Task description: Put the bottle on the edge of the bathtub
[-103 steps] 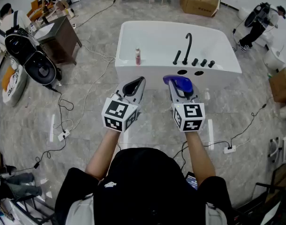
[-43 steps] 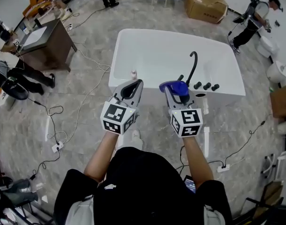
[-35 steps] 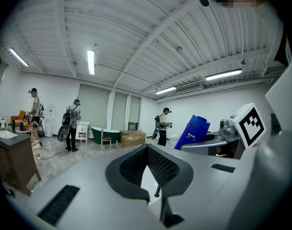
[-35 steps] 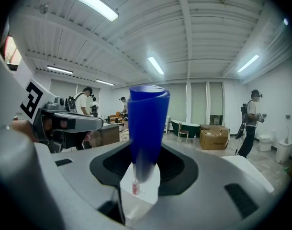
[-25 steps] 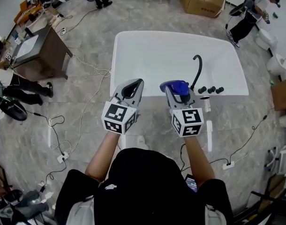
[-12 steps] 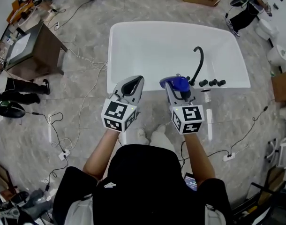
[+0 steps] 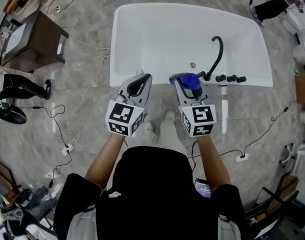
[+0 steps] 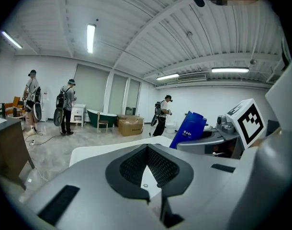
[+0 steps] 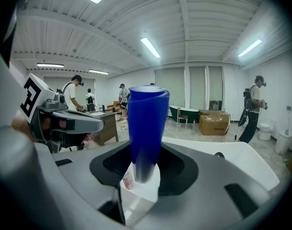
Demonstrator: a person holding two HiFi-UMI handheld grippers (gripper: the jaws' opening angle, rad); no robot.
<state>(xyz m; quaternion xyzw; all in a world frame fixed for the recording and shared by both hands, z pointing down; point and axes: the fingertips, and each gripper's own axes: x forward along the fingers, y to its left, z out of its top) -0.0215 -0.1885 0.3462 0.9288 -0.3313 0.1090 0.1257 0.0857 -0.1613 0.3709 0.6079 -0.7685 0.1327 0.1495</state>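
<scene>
A tall blue bottle (image 7: 186, 80) stands upright in my right gripper (image 7: 185, 87), which is shut on its lower part. In the right gripper view the blue bottle (image 9: 147, 128) fills the middle between the jaws of my right gripper (image 9: 146, 153). It hangs over the near rim of the white bathtub (image 7: 160, 82), left of the black faucet (image 7: 218, 54). My left gripper (image 7: 145, 79) is shut with nothing in it, level beside the right one, also at the near rim. A small pink bottle (image 9: 128, 178) stands on the rim below.
Black knobs (image 7: 231, 78) sit on the tub ledge right of the faucet. A dark wooden cabinet (image 7: 30, 39) stands at the left, with cables (image 7: 87, 84) across the marble floor. Several people (image 8: 67, 110) stand at the far end of the room.
The person has walked up to the tub. Both grippers, held the same way, now reach its near rim, with the blue bottle closer to the faucet.
</scene>
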